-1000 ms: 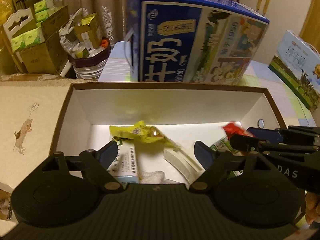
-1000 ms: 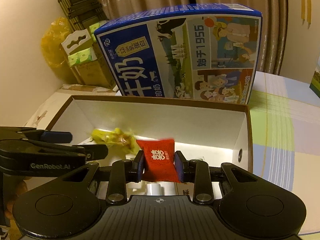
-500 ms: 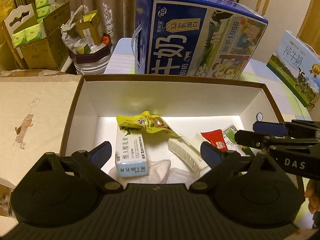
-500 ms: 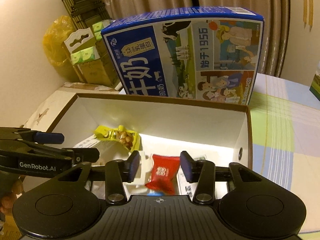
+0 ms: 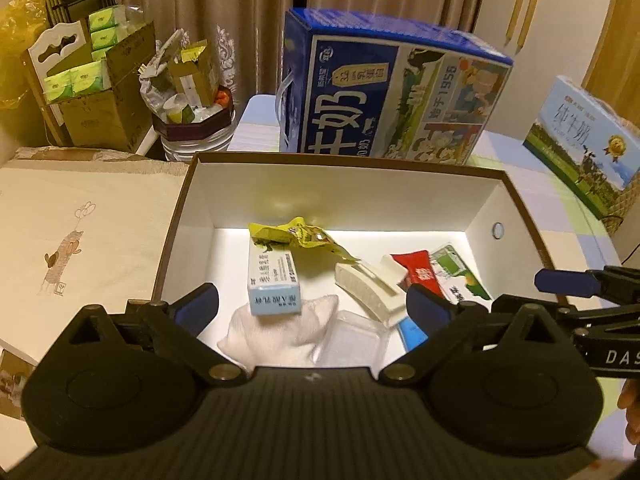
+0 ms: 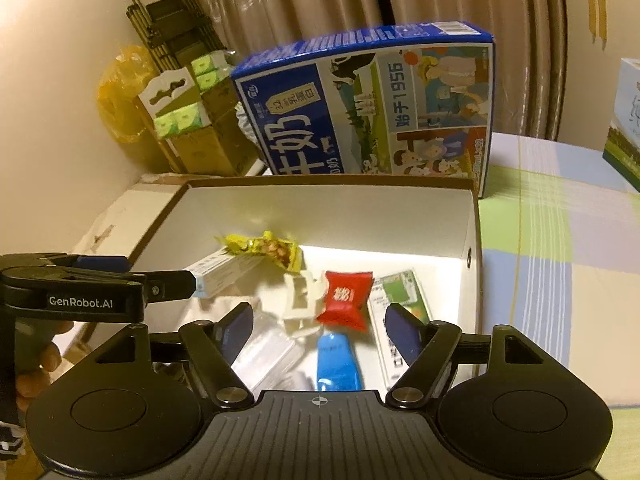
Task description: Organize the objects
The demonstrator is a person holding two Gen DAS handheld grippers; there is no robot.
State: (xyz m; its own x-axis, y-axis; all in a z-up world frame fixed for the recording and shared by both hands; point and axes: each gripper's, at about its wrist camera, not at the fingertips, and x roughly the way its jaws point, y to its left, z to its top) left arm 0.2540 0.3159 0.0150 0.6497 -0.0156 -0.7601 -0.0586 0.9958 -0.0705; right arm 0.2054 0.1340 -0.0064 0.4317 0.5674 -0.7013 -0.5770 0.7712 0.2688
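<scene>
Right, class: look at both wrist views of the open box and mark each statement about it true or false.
1. The red packet lies inside the box. True.
2. The right gripper is clamped on the red packet. False: its jaws are open and hold nothing.
3. The yellow snack bag lies partly on the light blue carton. True.
4. The left gripper holds the white cloth. False: it is open and empty.
5. The big blue milk carton stands inside the box. False: it stands behind it.
</scene>
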